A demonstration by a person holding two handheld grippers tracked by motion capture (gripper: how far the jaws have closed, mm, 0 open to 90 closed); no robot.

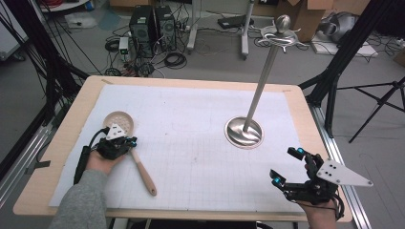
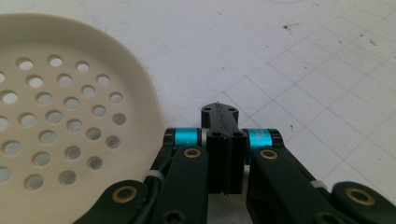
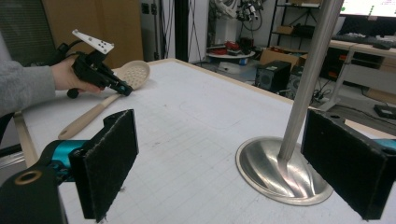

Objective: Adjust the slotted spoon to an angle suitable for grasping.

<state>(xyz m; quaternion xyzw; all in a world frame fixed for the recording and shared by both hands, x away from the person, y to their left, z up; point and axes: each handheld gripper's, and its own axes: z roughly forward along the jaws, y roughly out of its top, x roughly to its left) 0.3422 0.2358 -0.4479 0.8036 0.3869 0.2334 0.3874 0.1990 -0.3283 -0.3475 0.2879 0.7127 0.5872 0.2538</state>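
Note:
A cream slotted spoon [image 1: 119, 122] lies on the white grid sheet at the left, its wooden handle [image 1: 144, 174] pointing toward the front edge. My left gripper [image 1: 131, 142] hovers at the spoon's neck, just right of the perforated bowl [image 2: 56, 116]. In the left gripper view my left gripper [image 2: 219, 114] is shut, pads pressed together with nothing between them. My right gripper [image 1: 287, 165] sits near the front right corner, open and empty. In the right gripper view its wide pads [image 3: 109, 163] frame the metal stand's base [image 3: 275, 172], which lies well beyond them.
A tall metal pole [image 1: 261, 78] rises from a round dished base [image 1: 244, 132] right of centre and leans toward the back. The grid sheet [image 1: 191, 143] covers most of the wooden table. Computers, cables and tripod legs stand on the floor beyond.

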